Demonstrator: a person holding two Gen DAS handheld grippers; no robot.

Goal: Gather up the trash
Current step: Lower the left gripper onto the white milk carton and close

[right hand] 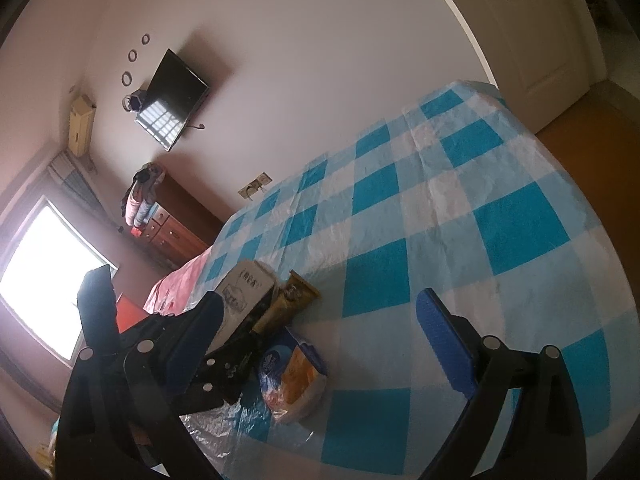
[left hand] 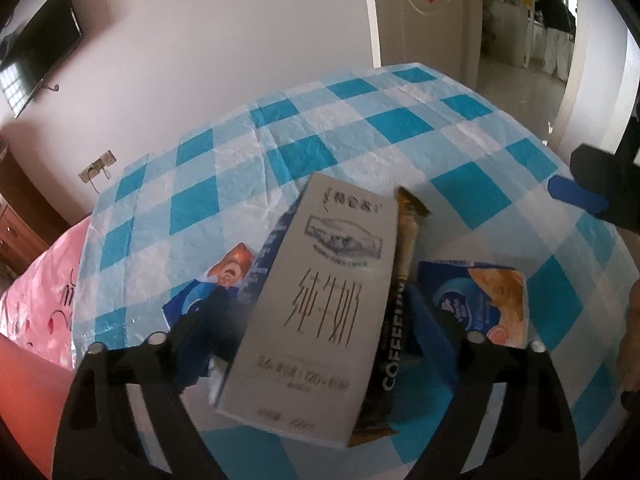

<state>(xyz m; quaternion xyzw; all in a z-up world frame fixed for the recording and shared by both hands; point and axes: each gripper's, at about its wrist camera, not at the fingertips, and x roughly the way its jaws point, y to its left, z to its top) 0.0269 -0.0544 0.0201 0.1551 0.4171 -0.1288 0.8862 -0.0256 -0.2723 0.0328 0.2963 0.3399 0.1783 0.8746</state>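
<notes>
Milk carton (left hand: pixel 316 312): white box with brown writing, lying between the fingers of the left gripper (left hand: pixel 320 320), which is spread wide and not squeezing it.
Coffee packet (left hand: pixel 400 304): gold and black, just beside the carton.
Right gripper (right hand: pixel 320 320): spread wide, holding nothing.
Tablecloth (left hand: pixel 360 128): blue and white squares.

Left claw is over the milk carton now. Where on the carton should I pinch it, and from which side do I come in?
Pinch the milk carton across its two long side faces, near mid-length, coming down from above with the left claw already straddling it. It lies flat, label up, so the narrow width fits between the fingers. The coffee sachet is tucked against its right edge, so that finger may catch it too.
</notes>
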